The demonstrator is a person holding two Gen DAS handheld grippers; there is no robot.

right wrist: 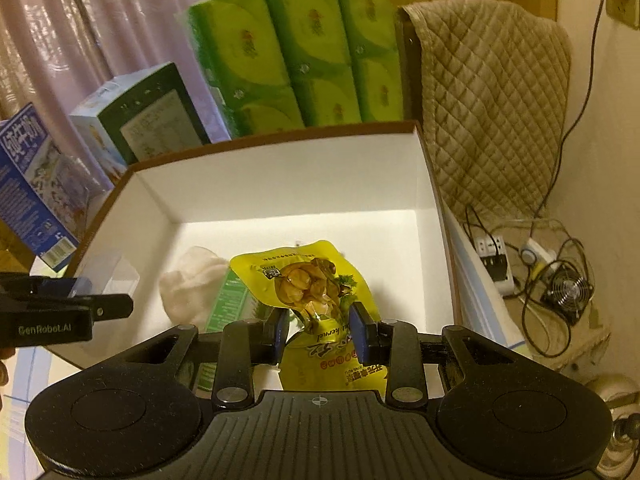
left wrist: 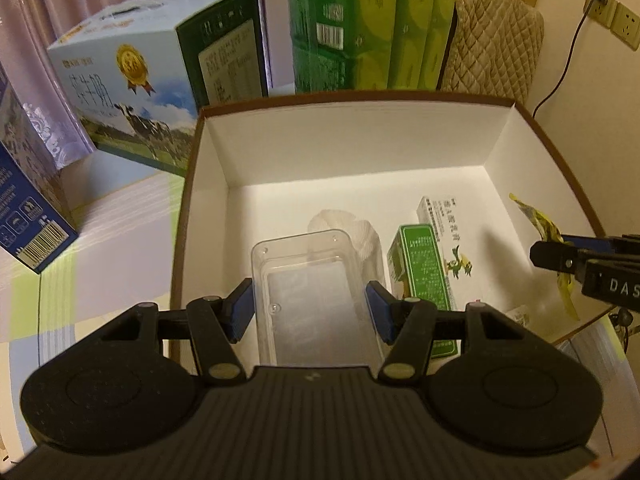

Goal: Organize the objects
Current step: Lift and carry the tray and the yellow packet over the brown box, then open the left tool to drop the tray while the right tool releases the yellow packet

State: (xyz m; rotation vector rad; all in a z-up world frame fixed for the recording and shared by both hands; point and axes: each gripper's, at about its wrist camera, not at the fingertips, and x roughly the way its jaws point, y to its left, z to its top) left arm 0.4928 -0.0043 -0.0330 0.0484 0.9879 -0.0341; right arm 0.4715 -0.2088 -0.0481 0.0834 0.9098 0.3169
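Note:
A clear plastic container [left wrist: 304, 280] is clamped between the blue pads of my left gripper [left wrist: 311, 312], just above the floor of an open white box with a brown rim [left wrist: 340, 144]. My right gripper [right wrist: 320, 332] is shut on a yellow snack pouch [right wrist: 308, 280], which hangs over the same box [right wrist: 280, 176]. On the box floor lie a green carton [left wrist: 424, 268], a white carton with a bird print [left wrist: 448, 220] and a crumpled white cloth [right wrist: 192, 280]. The right gripper [left wrist: 552, 250] with the pouch [left wrist: 544, 226] shows at the box's right rim. The left gripper [right wrist: 100, 294] enters from the left.
Behind the box stand a milk carton with a cow picture [left wrist: 152, 80], a blue carton [left wrist: 28, 216] and stacked green tissue packs [right wrist: 300, 52]. A quilted cover [right wrist: 492, 100] drapes at the back right. Cables, a power strip and a small fan [right wrist: 568, 292] lie to the right.

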